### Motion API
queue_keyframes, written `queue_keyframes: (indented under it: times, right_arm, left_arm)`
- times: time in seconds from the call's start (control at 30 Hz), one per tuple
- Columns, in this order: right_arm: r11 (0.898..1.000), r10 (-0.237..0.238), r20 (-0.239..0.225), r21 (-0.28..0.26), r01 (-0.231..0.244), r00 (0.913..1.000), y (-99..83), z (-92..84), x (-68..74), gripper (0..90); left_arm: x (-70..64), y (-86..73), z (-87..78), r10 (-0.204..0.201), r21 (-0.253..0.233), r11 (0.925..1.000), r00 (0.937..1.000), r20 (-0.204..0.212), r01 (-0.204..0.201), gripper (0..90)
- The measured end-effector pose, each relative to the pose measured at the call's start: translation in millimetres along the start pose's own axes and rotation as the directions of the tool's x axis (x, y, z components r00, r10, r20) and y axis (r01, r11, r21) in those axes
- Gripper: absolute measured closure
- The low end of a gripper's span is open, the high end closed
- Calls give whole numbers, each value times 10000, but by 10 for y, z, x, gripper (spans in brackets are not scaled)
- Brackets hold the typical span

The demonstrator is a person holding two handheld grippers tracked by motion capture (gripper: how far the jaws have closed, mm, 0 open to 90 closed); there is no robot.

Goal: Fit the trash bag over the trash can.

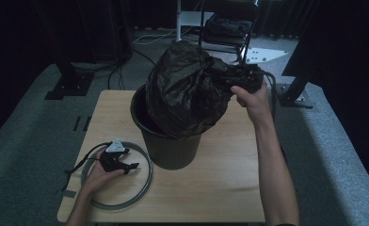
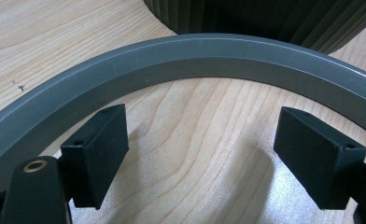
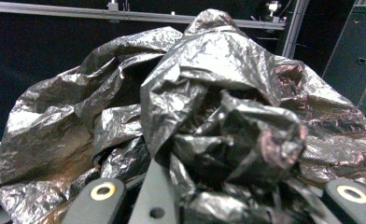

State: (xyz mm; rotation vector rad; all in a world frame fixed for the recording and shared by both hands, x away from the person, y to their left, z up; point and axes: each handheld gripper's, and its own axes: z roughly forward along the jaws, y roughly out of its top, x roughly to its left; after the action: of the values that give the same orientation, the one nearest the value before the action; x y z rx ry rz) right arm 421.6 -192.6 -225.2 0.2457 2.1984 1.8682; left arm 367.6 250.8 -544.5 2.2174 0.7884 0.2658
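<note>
It looked like a recording lab: black curtains (image 1: 41, 28), metal stand feet (image 1: 67, 87), floor cables (image 1: 149, 40), grey carpet (image 1: 27, 141).

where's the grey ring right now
In the high view the grey ring lies flat on the table at front left, beside the dark bin, with the open left gripper resting inside it.

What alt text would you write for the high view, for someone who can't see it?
A right hand-held gripper holds a crumpled black plastic bag above a dark ribbed bin on a wooden table. The left hand-held gripper rests open inside a grey ring lying beside the bin.
</note>
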Motion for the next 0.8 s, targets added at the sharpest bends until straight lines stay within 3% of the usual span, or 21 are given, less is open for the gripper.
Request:
queue_keyframes:
  times: [0.8]
  right_arm:
    - [9917,-265,-922,1226,378,9954,106,730,129,836]
  left_arm:
    - [-6,-3,4,-11,-57,10000,10000,-45,10,182]
